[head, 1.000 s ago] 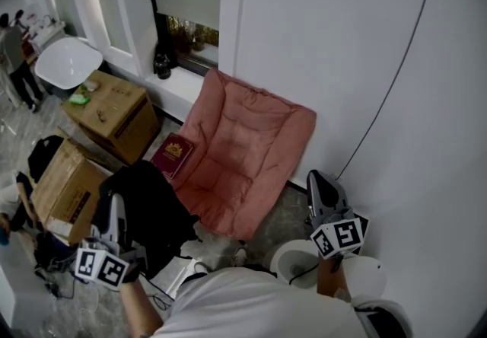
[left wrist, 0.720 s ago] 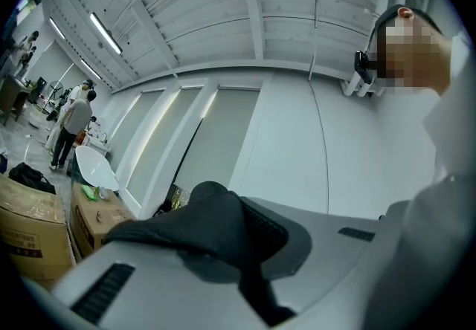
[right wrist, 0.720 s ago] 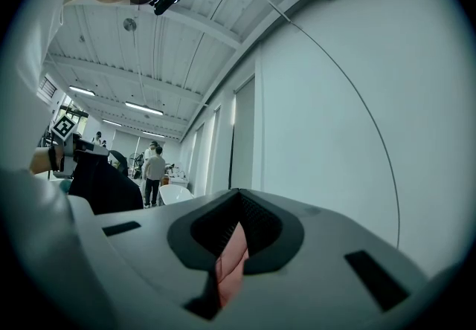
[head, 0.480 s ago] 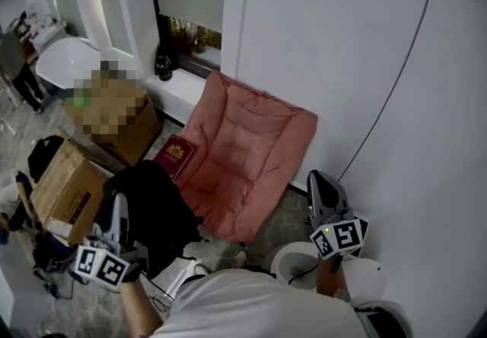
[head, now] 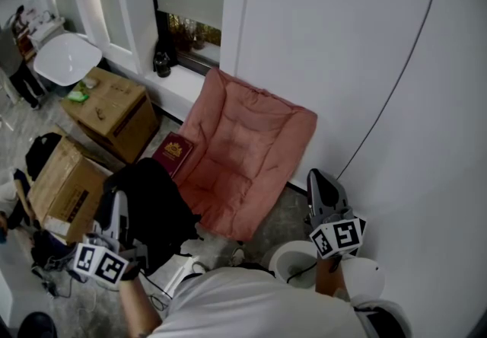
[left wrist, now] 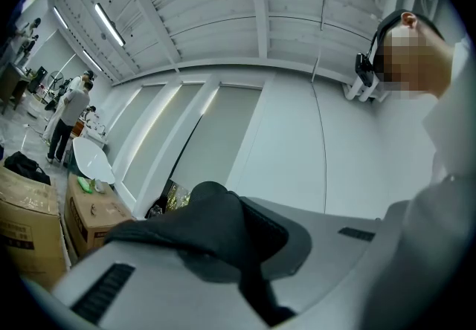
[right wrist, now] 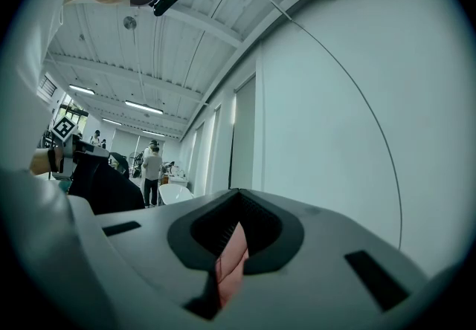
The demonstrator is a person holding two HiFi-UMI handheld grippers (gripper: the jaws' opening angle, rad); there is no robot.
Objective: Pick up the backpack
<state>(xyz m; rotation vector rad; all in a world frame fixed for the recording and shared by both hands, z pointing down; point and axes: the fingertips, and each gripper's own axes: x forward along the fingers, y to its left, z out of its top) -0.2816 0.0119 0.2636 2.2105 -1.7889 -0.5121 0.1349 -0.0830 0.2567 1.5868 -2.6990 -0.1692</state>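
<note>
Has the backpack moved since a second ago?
No. The backpack, held by the left tongs, still sits just below the red book, beside the pink cushion.

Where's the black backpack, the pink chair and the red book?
backpack (head: 158, 208), head view, middle of its black body.
pink chair (head: 243, 152), head view, its seat cushion.
red book (head: 173, 155), head view, its cover.

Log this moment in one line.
left tool: shut on backpack | right tool: shut, empty | backpack: left of chair
</note>
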